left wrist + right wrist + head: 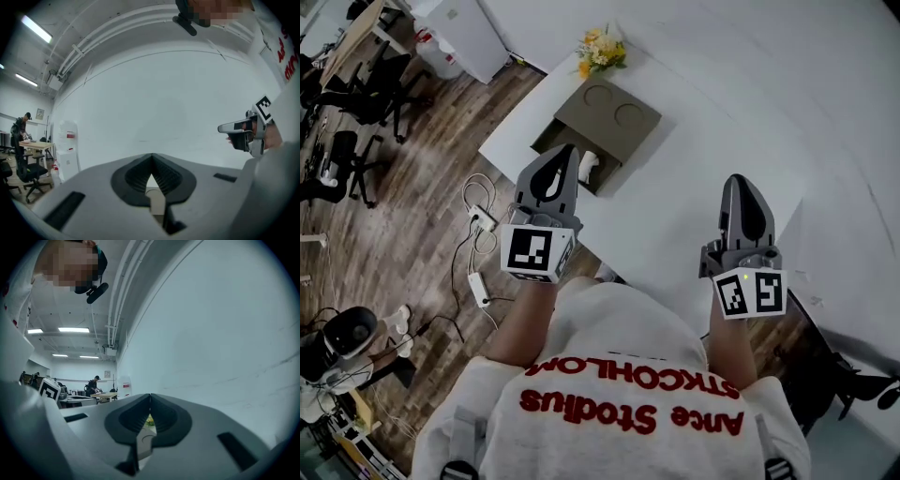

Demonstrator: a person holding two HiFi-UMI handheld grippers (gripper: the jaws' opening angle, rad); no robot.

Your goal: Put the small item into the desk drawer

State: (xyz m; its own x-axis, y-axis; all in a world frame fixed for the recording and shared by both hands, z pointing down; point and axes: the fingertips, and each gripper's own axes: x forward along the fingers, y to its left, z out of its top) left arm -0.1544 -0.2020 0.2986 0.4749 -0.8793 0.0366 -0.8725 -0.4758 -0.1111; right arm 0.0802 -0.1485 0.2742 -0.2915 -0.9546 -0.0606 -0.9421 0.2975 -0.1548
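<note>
On the white desk sits a grey-brown drawer box with two round dents in its top. Its drawer is pulled out toward me. A small white item lies inside it, partly hidden behind my left gripper. That gripper hangs above the drawer's front, shut and holding nothing. My right gripper hovers over bare desk to the right, also shut and holding nothing. In the left gripper view the jaws meet, and the right gripper shows at the side. The right gripper view's jaws also touch.
A bunch of yellow flowers stands behind the box at the desk's far edge. Left of the desk lie a power strip with cables on the wooden floor, office chairs and a white cabinet. A white wall lies ahead.
</note>
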